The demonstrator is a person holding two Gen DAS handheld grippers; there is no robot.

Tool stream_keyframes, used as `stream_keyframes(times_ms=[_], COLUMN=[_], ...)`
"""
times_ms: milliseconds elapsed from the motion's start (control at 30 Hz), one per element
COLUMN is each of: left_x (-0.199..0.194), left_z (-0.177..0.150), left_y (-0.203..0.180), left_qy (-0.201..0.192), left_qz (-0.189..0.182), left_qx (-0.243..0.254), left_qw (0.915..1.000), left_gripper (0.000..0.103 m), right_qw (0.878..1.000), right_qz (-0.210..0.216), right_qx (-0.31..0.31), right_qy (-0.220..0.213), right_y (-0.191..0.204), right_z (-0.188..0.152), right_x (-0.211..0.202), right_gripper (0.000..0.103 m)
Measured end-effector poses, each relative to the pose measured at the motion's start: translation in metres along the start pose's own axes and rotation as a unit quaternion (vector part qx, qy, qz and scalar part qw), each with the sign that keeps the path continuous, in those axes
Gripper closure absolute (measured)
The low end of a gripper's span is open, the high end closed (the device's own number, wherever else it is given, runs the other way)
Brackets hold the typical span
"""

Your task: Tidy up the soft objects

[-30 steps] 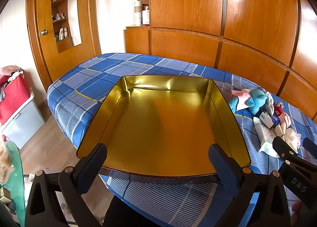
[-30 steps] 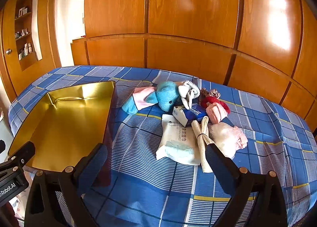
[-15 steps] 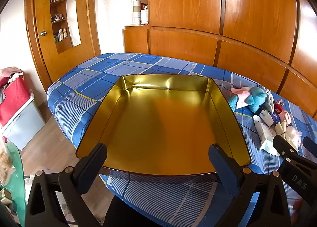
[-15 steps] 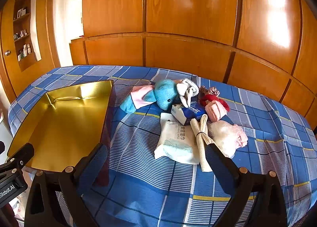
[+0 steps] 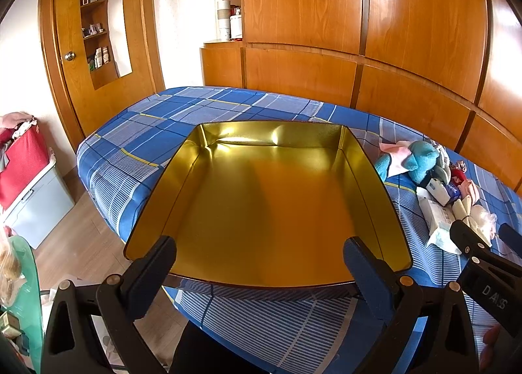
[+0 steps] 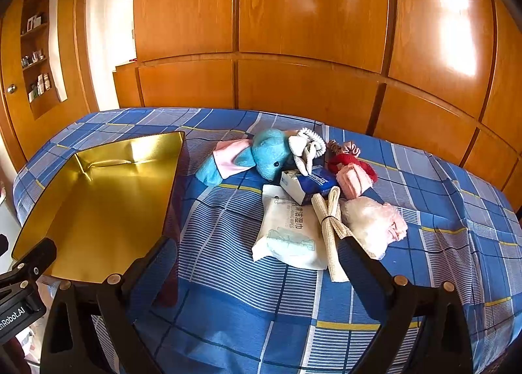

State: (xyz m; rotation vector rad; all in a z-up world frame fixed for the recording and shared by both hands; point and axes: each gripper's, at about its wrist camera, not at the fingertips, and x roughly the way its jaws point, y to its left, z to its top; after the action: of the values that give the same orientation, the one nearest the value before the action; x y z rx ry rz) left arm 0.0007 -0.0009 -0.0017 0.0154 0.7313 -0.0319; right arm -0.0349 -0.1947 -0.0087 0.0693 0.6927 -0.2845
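A bed (image 6: 228, 276) covered in a blue plaid sheet fills both views, backed by a wall of wooden wardrobe panels (image 6: 310, 15); its left edge drops to a wood floor (image 5: 81, 243) where a grey storage bin (image 5: 39, 204) stands. A wide golden tin tray (image 5: 270, 211) lies on the bed's left part, its near rim close to the bed's front edge, its inside bare. Open sheet lies between the tray's right wall and the pile of soft things, and more in front of the pile.

The left gripper (image 5: 257, 263) hangs just above the tray's near rim, jaws spread wide, holding nothing. The right gripper (image 6: 257, 260) is likewise spread and unloaded, with a white wipes pack (image 6: 287, 230) just ahead between its fingers. Behind the pack lie a blue plush toy (image 6: 261, 155), a blue tissue packet (image 6: 310, 181), a tied beige cloth strip (image 6: 332, 230), a pink bundle (image 6: 375, 224) and a red-and-pink knit piece (image 6: 352, 172), touching in one cluster.
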Motion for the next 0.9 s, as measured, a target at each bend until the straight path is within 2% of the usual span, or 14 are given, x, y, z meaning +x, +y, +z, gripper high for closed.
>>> stream_keyframes(times_ms=[433,667,900], left_x=[-0.001,-0.006,0.000], left_z=[0.002,0.014,0.029], left_y=[-0.004,-0.031,-0.076], left_qy=[0.001,-0.007,0.023], left_qz=[-0.006,-0.077,-0.141], left_qx=[0.011,0.056,0.106], left_qw=[0.9999,0.9954,0.9840], left_gripper=[0.000,0.000,0.000], right_qw=[1.000,1.000,0.997], right_qz=[0.001,-0.005,0.018], right_qx=[-0.001,0.008,0.065], right_qy=[0.001,-0.001,0.043], right_y=[-0.003,-0.037,-0.123], right_z=[0.000,0.012,0.035], right_x=[0.001,0.004,0.021], right_gripper=[0.002,0.002,0.002])
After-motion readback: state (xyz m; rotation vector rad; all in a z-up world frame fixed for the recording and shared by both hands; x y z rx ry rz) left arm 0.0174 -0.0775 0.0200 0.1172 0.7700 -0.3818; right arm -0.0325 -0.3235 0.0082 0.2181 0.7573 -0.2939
